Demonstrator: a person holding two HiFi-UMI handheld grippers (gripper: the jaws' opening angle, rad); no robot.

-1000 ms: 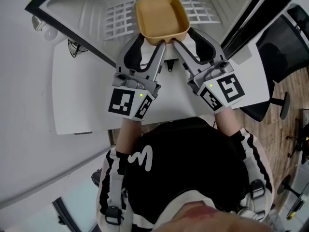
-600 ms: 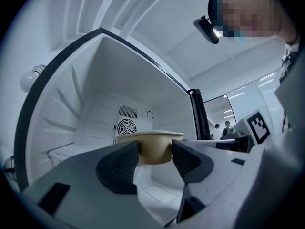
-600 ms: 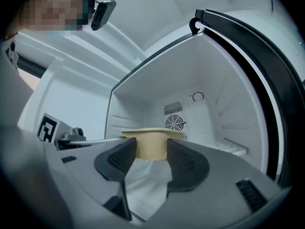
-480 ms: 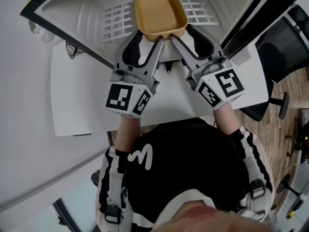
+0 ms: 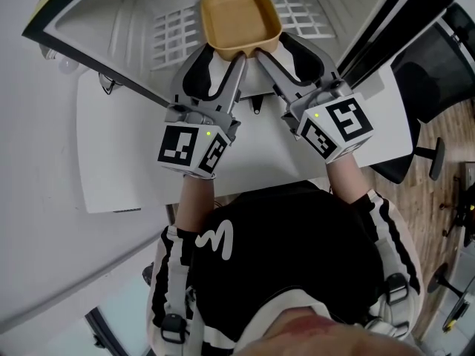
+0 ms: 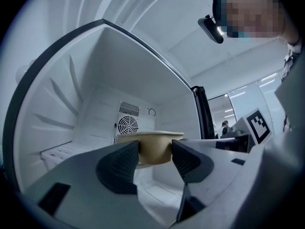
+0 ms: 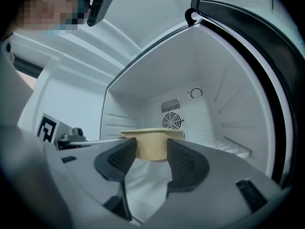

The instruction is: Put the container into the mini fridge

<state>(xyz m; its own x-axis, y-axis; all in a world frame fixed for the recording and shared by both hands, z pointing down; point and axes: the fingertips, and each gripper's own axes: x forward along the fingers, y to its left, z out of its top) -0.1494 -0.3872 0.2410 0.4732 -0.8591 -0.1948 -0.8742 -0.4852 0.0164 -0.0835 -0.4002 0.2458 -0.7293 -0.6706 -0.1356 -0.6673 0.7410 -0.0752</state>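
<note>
Where the container (image 5: 239,17) is: at the open fridge (image 5: 111,13) mouth, held up over the white grid shelf (image 5: 174,28), clear of the fridge floor.
Container look: mustard-tan, squarish with rounded corners, open-topped and empty; a thin lip runs round the top and the walls narrow toward the base.
Left tool (image 5: 234,59): clamped on the container's near edge, left of its middle; in the left gripper view its dark ribbed pads flank the tan wall (image 6: 151,147).
Right tool (image 5: 261,56): clamped on the same near edge, just beside the left tool; the right gripper view shows the tan wall (image 7: 151,146) between its pads.
Fridge: white inside, with a round fan grille (image 6: 127,125) on the back wall behind the container.
Worktop (image 5: 126,162): white, beneath both marker cubes.
</note>
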